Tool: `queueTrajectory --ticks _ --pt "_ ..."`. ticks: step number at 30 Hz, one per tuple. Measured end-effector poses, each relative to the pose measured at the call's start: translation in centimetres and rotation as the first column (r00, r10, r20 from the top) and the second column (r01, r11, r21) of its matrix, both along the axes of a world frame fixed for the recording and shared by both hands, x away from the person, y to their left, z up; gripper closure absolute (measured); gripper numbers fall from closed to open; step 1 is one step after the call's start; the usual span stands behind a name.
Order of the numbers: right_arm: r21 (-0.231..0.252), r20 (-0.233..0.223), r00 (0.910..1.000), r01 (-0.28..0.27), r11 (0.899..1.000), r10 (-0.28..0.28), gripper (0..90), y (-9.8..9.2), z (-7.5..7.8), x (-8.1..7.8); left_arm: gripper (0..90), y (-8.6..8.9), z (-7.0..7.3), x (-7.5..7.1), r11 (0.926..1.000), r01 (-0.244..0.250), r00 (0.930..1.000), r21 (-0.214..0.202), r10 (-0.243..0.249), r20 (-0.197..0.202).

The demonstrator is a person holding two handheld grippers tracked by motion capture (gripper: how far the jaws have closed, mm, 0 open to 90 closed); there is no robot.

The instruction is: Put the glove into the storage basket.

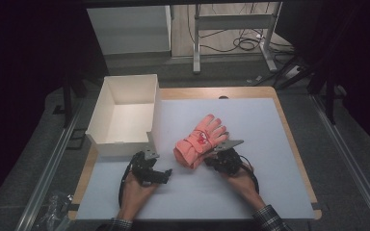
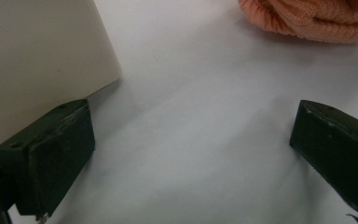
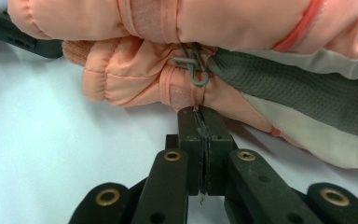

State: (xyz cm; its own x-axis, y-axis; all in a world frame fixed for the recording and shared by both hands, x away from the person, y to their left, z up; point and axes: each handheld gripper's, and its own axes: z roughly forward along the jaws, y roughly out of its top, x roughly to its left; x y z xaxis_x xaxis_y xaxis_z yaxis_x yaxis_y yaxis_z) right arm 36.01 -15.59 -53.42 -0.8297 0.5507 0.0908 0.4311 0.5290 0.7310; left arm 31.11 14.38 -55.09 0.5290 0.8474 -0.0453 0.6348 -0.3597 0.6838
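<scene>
A pair of salmon-pink padded gloves [image 1: 201, 140] lies stacked on the white table mat, fingers pointing away from me. In the right gripper view the gloves [image 3: 135, 79] show a grey palm panel and a small metal clip. My right gripper [image 1: 212, 154] is shut, its closed tips [image 3: 199, 113] touching the lower glove's wrist edge, with no cloth visibly between the jaws. My left gripper [image 1: 158, 164] rests on the mat to the gloves' left. It stands open [image 2: 191, 135] with nothing between its jaws. The gloves' knit cuff [image 2: 307, 18] is farther off.
A white open-topped box [image 1: 121, 144] stands at the mat's back left, right beside the left gripper; its wall [image 2: 37, 56] is close to the left jaw. The white mat [image 1: 250, 183] covers a wooden table. Metal frames and cables lie beyond the far edge.
</scene>
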Motion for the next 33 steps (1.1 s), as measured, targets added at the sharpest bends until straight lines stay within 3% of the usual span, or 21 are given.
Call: queueTrajectory --ticks 11,24,33 --pt "-0.022 0.046 0.9989 0.0 1.0 0.001 82.3 -1.3 0.5 -1.1 0.0 0.0 0.0 0.0 1.0 0.0 1.0 0.004 0.0 -0.002" --pt "-0.024 0.075 0.9902 0.12 0.993 -0.118 63.9 -6.3 1.7 -1.5 0.0 0.0 0.0 0.0 1.0 -0.005 1.0 -0.004 0.005 -0.001" --pt "-0.027 0.097 0.9724 0.215 0.976 -0.212 48.6 -9.3 2.1 -1.5 0.0 0.0 0.0 0.0 0.9999 -0.008 1.0 -0.011 0.008 0.0"
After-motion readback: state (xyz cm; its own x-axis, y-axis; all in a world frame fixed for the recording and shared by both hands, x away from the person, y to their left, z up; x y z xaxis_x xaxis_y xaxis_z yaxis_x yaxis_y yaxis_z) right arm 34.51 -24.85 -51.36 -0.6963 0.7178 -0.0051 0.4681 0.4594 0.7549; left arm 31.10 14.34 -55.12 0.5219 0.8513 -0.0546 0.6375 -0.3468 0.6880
